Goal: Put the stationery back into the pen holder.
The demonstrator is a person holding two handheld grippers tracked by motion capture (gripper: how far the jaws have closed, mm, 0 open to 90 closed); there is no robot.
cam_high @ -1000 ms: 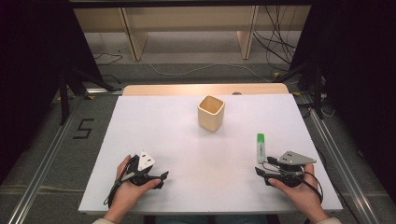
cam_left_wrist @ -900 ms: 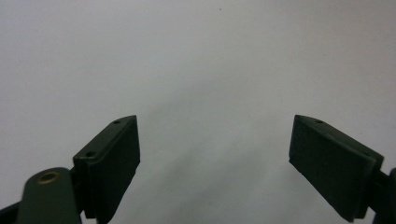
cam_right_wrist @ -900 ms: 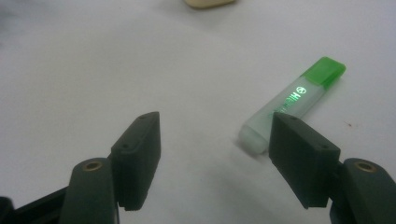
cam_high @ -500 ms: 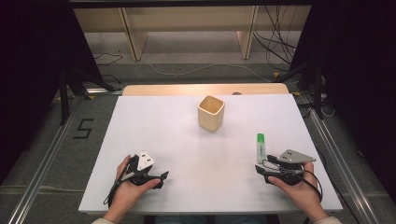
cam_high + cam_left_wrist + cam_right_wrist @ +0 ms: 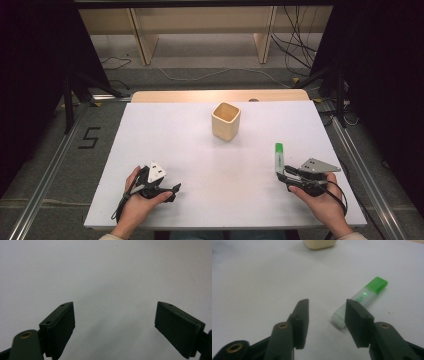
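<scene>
Right gripper (image 5: 286,176) sits low at the near right of the white table (image 5: 200,150), its jaws half drawn together and just now closing, with nothing between them. In the right gripper view the green highlighter (image 5: 359,301) lies just beyond and to the outside of one jaw, its pale butt end near the tip, its green cap pointing away toward the far side. From the high view I see the same highlighter (image 5: 279,156) flat on the table directly ahead of my right hand (image 5: 320,197), apart from the jaws.

Left gripper (image 5: 170,189) rests at the near left in my left hand (image 5: 137,200), jaws spread wide over bare white surface, holding nothing.

Farther off, near the table's centre and well apart from both hands, stands the cream square cup (image 5: 226,121), upright and open at the top.

My worry: the jaws are narrowing off to one side of the marker, so a push forward could catch its end with one jaw and spin or skid it away rather than take it.

Only the right gripper view makes that sideways offset plain; the high view gives the whole layout, including the cup's open mouth, which the gripper view crops to its base (image 5: 319,243).
</scene>
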